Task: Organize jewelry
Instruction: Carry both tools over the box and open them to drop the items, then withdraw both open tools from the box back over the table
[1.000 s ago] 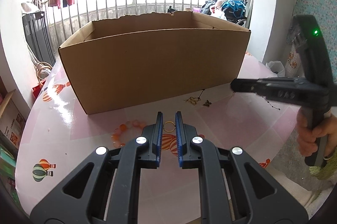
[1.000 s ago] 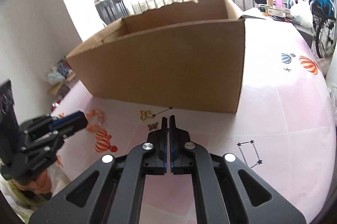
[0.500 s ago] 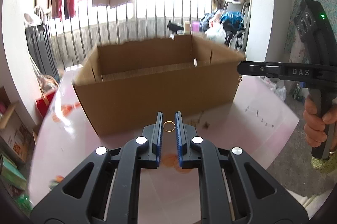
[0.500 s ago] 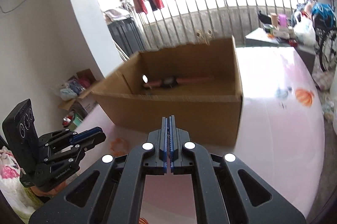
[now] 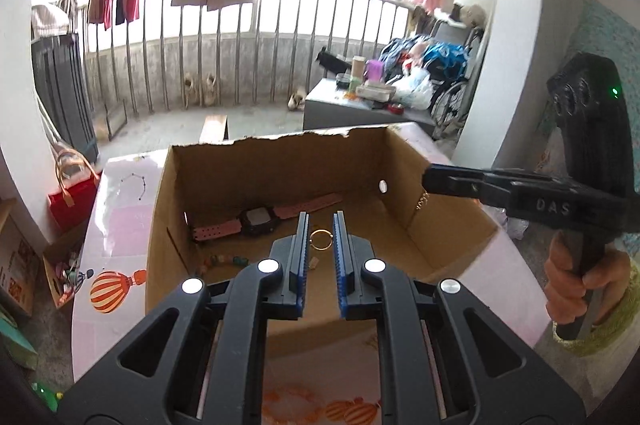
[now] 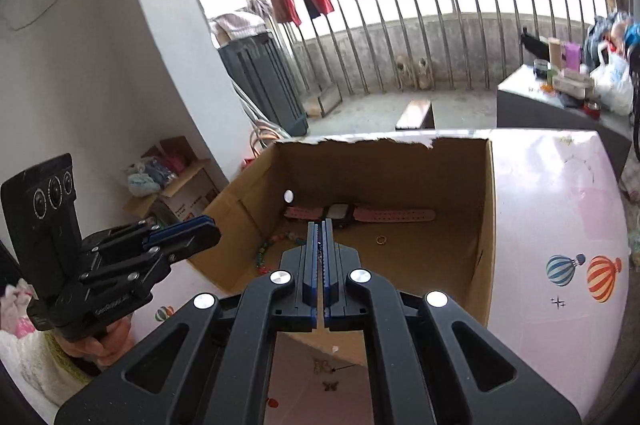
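Observation:
My left gripper (image 5: 321, 231) is shut on a small gold ring (image 5: 321, 239) and holds it above the open cardboard box (image 5: 448, 237). Inside the box lie a pink-strapped watch (image 5: 260, 219), a bead bracelet (image 5: 222, 261) and, in the right wrist view, another gold ring (image 6: 381, 239). My right gripper (image 6: 321, 231) is shut on a thin dark chain, barely visible between the pads, over the box's near wall (image 6: 482, 289). A chain with butterfly charms (image 6: 325, 369) lies on the table in front of the box.
The box stands on a round pink table (image 6: 560, 209) with balloon prints (image 6: 584, 271). An orange bead bracelet (image 5: 296, 397) lies on the table near my left gripper's base. The right gripper shows in the left wrist view (image 5: 520, 193), over the box's right wall.
Both grippers have risen from the table in front of the box to above its open top. The left carried the gold ring up. The box interior has come into view.

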`<state>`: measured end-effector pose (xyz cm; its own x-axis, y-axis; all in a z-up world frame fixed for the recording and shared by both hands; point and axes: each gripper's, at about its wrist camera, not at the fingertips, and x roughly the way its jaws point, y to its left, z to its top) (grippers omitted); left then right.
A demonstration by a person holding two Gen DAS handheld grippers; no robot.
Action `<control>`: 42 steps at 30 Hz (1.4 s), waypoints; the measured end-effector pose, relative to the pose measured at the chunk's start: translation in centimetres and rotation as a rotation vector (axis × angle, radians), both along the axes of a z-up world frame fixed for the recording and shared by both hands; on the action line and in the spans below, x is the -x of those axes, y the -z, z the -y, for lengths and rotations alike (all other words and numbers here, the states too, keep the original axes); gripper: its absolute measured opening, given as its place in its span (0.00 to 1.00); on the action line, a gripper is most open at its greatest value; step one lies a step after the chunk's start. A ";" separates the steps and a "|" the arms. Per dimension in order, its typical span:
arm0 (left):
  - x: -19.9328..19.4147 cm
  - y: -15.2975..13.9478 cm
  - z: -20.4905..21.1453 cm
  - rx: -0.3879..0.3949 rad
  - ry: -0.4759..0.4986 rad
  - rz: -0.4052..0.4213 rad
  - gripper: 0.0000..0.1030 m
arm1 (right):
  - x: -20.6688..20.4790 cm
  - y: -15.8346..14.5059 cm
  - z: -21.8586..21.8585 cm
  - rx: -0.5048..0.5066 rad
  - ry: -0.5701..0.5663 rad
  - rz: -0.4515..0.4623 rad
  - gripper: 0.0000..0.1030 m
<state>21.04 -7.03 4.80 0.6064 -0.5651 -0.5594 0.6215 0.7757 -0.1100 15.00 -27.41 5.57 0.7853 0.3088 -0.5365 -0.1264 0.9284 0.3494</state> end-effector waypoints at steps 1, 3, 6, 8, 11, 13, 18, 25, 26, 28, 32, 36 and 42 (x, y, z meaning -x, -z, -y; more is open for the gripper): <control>-1.0 0.1 0.5 -0.013 -0.005 -0.024 0.10 | -1.1 0.3 0.4 -0.012 -0.007 -0.035 0.02; -2.9 0.4 1.6 -0.043 -0.015 -0.069 0.10 | -2.5 0.7 1.0 -0.010 0.012 -0.076 0.02; -5.2 1.1 3.2 -0.072 -0.027 -0.140 0.11 | -4.2 1.4 1.6 -0.013 0.002 -0.127 0.02; -6.1 1.4 3.9 -0.089 -0.051 -0.155 0.11 | -4.6 1.8 1.7 0.005 0.009 -0.147 0.03; -6.9 1.6 4.3 -0.092 -0.061 -0.166 0.17 | -4.6 2.1 1.7 0.034 0.015 -0.150 0.04; -7.0 1.6 4.7 -0.087 -0.066 -0.164 0.19 | -4.6 2.3 2.0 0.040 0.024 -0.149 0.04; -7.2 1.5 4.7 -0.076 -0.082 -0.152 0.23 | -4.5 2.6 2.9 0.023 0.040 -0.142 0.16; -6.9 0.4 3.5 -0.025 -0.097 -0.135 0.23 | -3.2 1.8 3.8 -0.004 0.056 -0.097 0.28; -6.7 0.2 3.2 -0.018 -0.096 -0.131 0.24 | -3.0 1.6 3.9 -0.007 0.058 -0.089 0.29; -5.9 -0.4 2.5 -0.001 -0.093 -0.113 0.25 | -2.2 1.1 3.9 -0.012 0.061 -0.068 0.33; -3.3 -1.4 0.4 0.032 -0.080 -0.076 0.29 | 0.3 -0.2 3.8 -0.020 0.059 -0.007 0.37; 0.4 -1.8 -2.0 0.052 -0.057 -0.020 0.35 | 3.8 -1.0 3.6 -0.030 0.049 0.062 0.43; 6.1 -0.4 -5.3 0.048 -0.017 0.018 0.36 | 9.1 0.0 3.0 -0.081 0.012 0.112 0.43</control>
<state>14.98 -1.75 5.23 0.6262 -0.5804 -0.5206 0.6101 0.7805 -0.1363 5.92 -30.36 5.56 0.8428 0.3379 -0.4190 -0.1577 0.8993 0.4079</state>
